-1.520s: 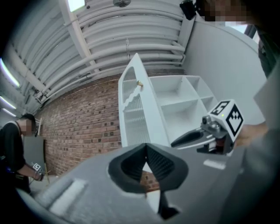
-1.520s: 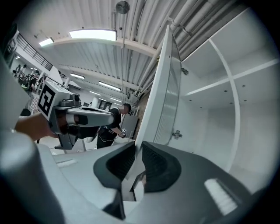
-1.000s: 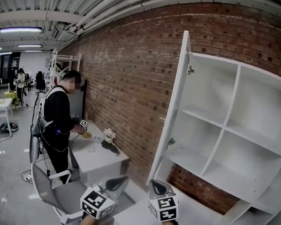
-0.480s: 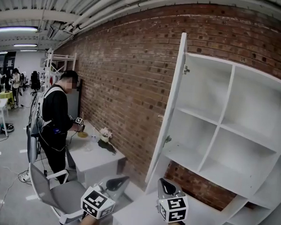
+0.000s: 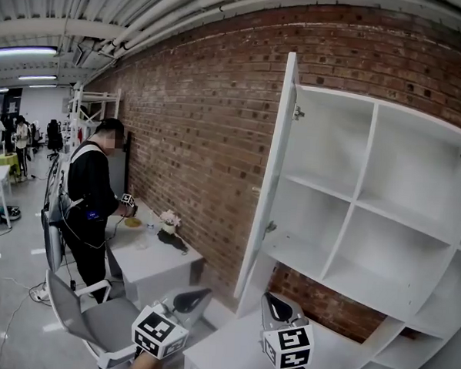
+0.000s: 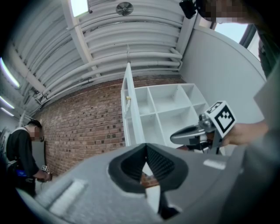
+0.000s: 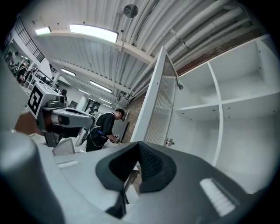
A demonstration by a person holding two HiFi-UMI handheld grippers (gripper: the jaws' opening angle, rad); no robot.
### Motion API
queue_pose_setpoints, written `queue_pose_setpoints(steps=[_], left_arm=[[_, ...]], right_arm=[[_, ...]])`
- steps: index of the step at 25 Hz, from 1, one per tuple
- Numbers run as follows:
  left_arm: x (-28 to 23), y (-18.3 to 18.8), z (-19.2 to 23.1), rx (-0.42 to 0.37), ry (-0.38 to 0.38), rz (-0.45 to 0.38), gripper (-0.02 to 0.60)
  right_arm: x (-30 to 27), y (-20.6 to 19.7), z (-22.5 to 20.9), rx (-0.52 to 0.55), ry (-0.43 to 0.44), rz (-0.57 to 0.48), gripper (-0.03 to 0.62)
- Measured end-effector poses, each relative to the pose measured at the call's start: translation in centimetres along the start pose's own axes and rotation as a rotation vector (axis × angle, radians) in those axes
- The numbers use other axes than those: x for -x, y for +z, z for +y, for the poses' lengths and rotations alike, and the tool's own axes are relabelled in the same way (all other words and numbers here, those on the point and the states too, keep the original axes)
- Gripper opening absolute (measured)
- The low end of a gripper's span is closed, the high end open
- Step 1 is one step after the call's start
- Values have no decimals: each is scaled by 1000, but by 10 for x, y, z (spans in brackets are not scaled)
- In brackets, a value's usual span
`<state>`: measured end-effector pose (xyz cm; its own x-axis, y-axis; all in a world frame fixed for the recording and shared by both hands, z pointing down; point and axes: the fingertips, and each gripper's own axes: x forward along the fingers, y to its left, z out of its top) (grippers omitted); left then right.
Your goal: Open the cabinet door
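The white cabinet (image 5: 367,226) stands against the brick wall with its tall door (image 5: 265,182) swung wide open, showing bare shelves. My right gripper (image 5: 274,304) is low in the head view, just right of the door's bottom edge and apart from it, shut with nothing in it. My left gripper (image 5: 194,297) hangs left of the door, also shut and holding nothing. The left gripper view shows the door (image 6: 128,109) edge-on beyond its closed jaws (image 6: 146,175), with the right gripper (image 6: 175,138) beside it. In the right gripper view the door (image 7: 153,109) rises just ahead.
A person (image 5: 91,196) stands at a low white table (image 5: 161,261) on the left by the brick wall (image 5: 210,140). A grey chair (image 5: 92,315) sits just left of my left gripper. A white surface (image 5: 229,349) lies under both grippers.
My right gripper has shifted to the right, away from the door's lower edge. The head view has turned a little. The left gripper and the door have stayed put.
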<state>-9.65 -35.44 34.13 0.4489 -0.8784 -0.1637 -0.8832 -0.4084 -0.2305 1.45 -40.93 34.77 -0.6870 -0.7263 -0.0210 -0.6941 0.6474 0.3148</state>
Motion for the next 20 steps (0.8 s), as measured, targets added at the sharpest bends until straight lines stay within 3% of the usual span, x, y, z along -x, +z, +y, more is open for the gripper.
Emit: queue_pose_setpoints(steps=[20], left_arm=[[-1, -1, -6, -1, -22, -2, 2]], right_arm=[[8, 2, -2, -2, -12, 10, -2]])
